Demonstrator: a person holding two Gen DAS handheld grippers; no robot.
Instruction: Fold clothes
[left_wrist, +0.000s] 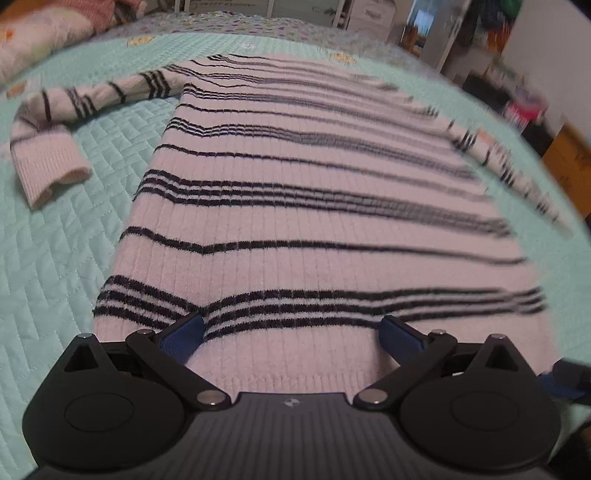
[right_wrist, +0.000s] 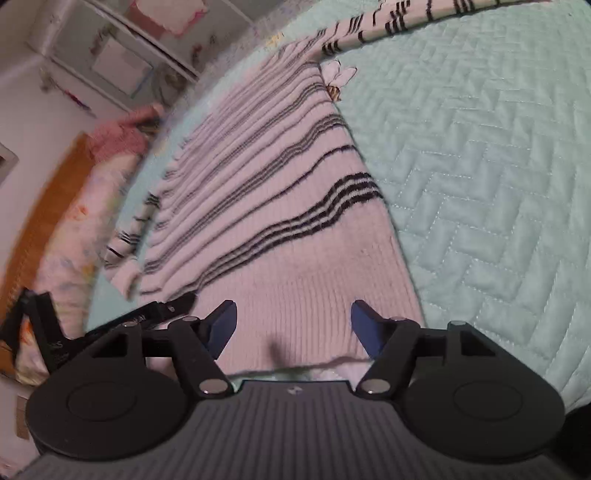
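Both grippers' fingers (left_wrist: 183, 341) spread wide over the sweater's (left_wrist: 295, 206) hem.

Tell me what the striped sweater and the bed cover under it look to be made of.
Striped sweater: soft ribbed knit, probably wool or acrylic, with vertical ribs and fuzzy stripe edges. Bed cover: quilted fabric with a slight sheen, stitched in a zigzag pattern; the fibre cannot be told.

Soft, even indoor light without glare; both fisheye views bend strongly at the edges, where motion blur smears.
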